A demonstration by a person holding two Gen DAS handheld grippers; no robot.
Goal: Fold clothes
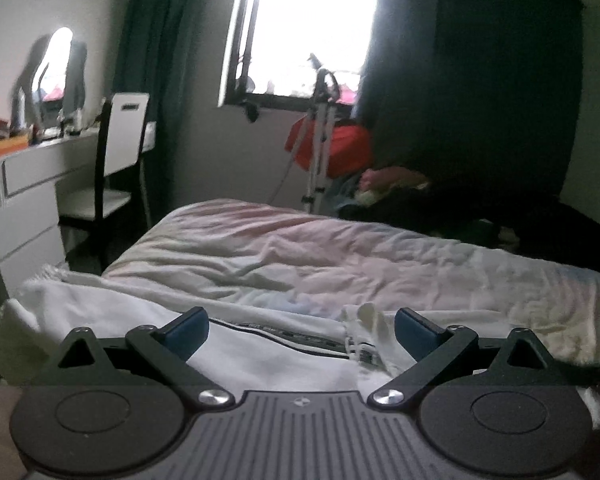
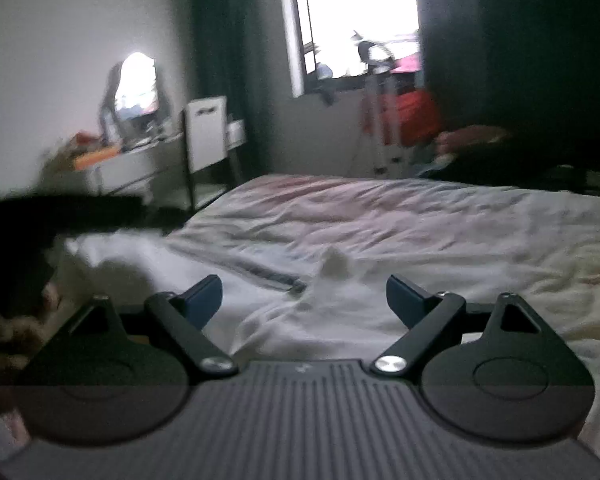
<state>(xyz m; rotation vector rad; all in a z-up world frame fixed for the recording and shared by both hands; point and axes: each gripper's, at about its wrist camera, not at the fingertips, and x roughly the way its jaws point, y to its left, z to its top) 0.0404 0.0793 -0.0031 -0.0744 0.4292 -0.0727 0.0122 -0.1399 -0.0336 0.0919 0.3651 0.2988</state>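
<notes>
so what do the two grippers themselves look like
Both match: the left gripper and right gripper each have black linkage arms on silver pivot screws, dark blue pads on the fingertips, round black discs either side, and a grey ribbed centre plate with a small round emblem.

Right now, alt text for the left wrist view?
The left hand-held gripper hangs open above a white garment with a dark zip, lying on a rumpled bed. Behind stand a white desk, a chair and a bright window.
</notes>
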